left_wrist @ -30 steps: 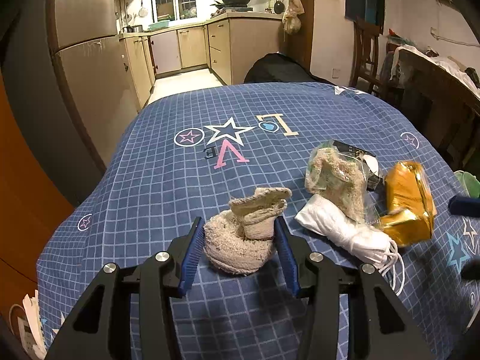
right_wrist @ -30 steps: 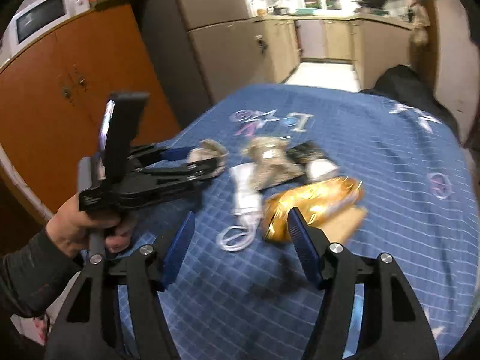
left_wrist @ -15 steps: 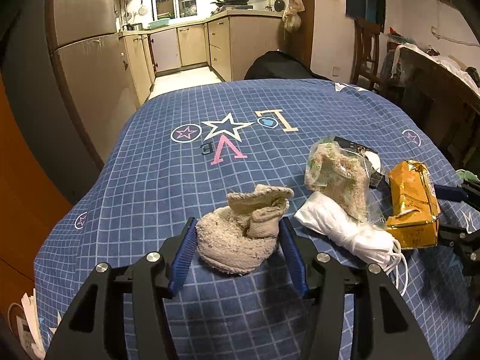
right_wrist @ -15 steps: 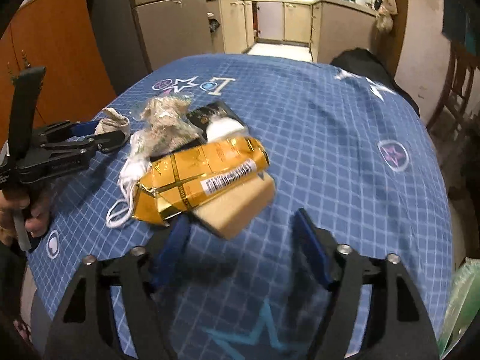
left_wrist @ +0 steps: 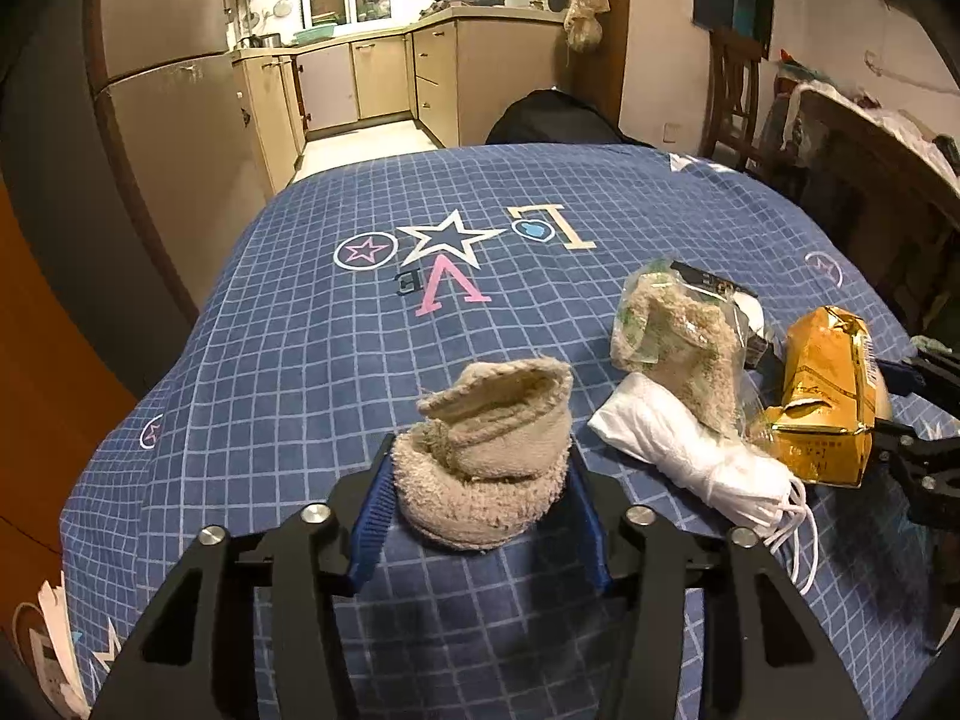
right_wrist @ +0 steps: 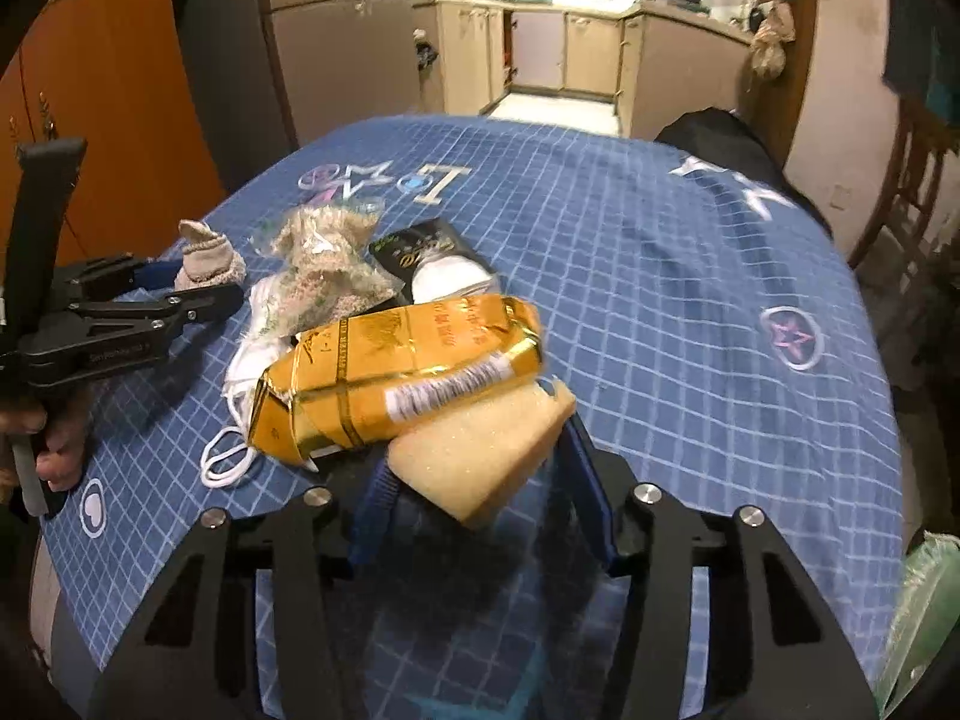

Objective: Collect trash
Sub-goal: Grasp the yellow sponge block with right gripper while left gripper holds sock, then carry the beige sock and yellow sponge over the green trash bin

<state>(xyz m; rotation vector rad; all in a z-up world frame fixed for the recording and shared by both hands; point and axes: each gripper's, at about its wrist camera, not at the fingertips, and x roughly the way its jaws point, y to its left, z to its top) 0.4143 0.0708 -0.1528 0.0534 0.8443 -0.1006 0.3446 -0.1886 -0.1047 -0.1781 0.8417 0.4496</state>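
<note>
We are clamping the left tongs [left_wrist: 480,498] on a beige sock [left_wrist: 489,462] and closing the right tongs [right_wrist: 480,501] on a yellow sponge [right_wrist: 486,450], lifting trash off the surface [left_wrist: 360,330].

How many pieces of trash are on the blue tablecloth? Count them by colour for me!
Beige: 2, fuzzy sock, bagged sock
White: 2, face mask, white packet
Gold: 1, foil wrapper
Yellow: 1, sponge
Black: 1, black packet
Total: 7
</note>
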